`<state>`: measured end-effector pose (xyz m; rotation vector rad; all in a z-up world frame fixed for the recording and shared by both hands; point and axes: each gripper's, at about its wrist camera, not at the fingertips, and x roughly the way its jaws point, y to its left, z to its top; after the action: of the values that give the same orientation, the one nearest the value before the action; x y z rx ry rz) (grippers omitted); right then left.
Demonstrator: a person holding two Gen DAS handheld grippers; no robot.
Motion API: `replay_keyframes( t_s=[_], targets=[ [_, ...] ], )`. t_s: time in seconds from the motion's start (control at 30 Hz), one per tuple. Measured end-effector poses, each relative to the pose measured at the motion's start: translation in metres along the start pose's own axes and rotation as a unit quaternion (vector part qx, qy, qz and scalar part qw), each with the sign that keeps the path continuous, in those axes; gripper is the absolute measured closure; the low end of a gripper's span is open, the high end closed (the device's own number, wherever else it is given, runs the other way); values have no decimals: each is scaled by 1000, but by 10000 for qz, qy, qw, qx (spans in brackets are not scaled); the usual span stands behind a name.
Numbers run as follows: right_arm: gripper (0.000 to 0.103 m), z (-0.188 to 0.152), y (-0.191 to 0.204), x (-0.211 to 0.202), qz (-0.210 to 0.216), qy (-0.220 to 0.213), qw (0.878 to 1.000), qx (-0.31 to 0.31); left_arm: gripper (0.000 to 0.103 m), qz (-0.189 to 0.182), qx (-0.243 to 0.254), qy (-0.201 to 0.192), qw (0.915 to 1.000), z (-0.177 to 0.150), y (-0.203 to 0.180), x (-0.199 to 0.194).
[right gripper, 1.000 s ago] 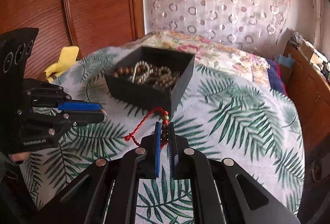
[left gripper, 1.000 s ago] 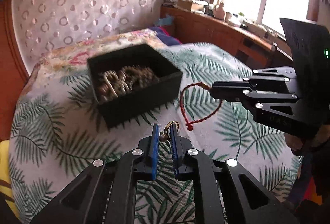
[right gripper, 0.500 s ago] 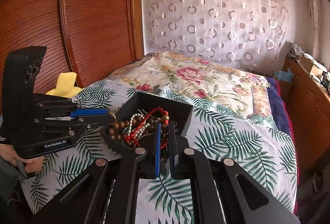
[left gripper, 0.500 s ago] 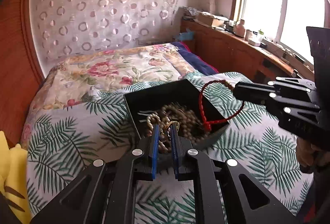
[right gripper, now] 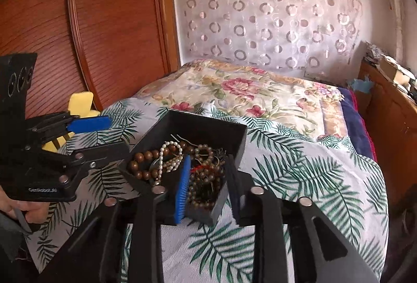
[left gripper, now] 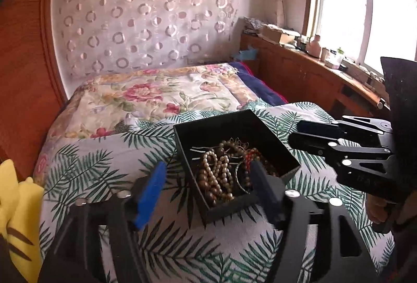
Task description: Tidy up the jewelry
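A black open box [left gripper: 260, 124] [right gripper: 203, 124] sits on the palm-leaf bedspread and holds several bead bracelets [left gripper: 216, 173] [right gripper: 156, 163]. The red cord bracelet [right gripper: 198, 168] lies in the box among the beads, and a thin gold ring [left gripper: 238, 178] lies there too. My left gripper [left gripper: 208, 194] is open and empty, its fingers spread over the near side of the box. My right gripper [right gripper: 207, 189] is open and empty just above the box's near corner. Each gripper shows in the other's view, the right one [left gripper: 320, 137] and the left one [right gripper: 99, 134].
The bed carries a floral quilt [left gripper: 161, 97] behind the palm-leaf spread [right gripper: 299, 165]. A yellow plush [left gripper: 15, 204] lies at the left edge by the wooden wardrobe [right gripper: 104, 22]. A wooden counter with clutter [left gripper: 312, 58] runs under the window at right.
Both grippers have opened over the box. The ring has left my left gripper and the red cord bracelet has left my right gripper; both now lie in the box.
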<state>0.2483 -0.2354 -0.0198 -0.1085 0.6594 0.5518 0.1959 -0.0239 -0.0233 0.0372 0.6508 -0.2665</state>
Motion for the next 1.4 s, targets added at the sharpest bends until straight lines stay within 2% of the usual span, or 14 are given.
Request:
replay_keyframes(
  t_s=[0.03, 0.2, 0.27, 0.43, 0.53, 0.8, 1.4],
  targets=[
    [60, -3, 1, -8, -7, -73, 9999, 71, 21, 39, -3, -35, 10000, -2, -1, -5],
    [41, -17, 11, -46, -141, -377, 9987, 306, 8, 313, -22, -262, 9992, -18, -9, -41],
    [37, -23, 17, -62, -181, -502, 9978, 397, 8, 405, -55, -362, 9985, -25, -12, -57],
    [11, -40, 32, -102, -366, -859, 9934, 664, 8, 658, -140, -474, 9966, -41, -16, -89],
    [3, -51, 41, -119, -522, -1013, 9910, 705, 8, 764, -243, -504, 9955, -47, -15, -101],
    [2, -74, 51, -132, -872, -1032, 9872, 846, 8, 965, -356, -652, 9926, -57, -11, -126],
    [2, -74, 58, -138, -1090, -1129, 9849, 733, 8, 974, -343, -684, 9923, -58, -10, -133]
  ],
)
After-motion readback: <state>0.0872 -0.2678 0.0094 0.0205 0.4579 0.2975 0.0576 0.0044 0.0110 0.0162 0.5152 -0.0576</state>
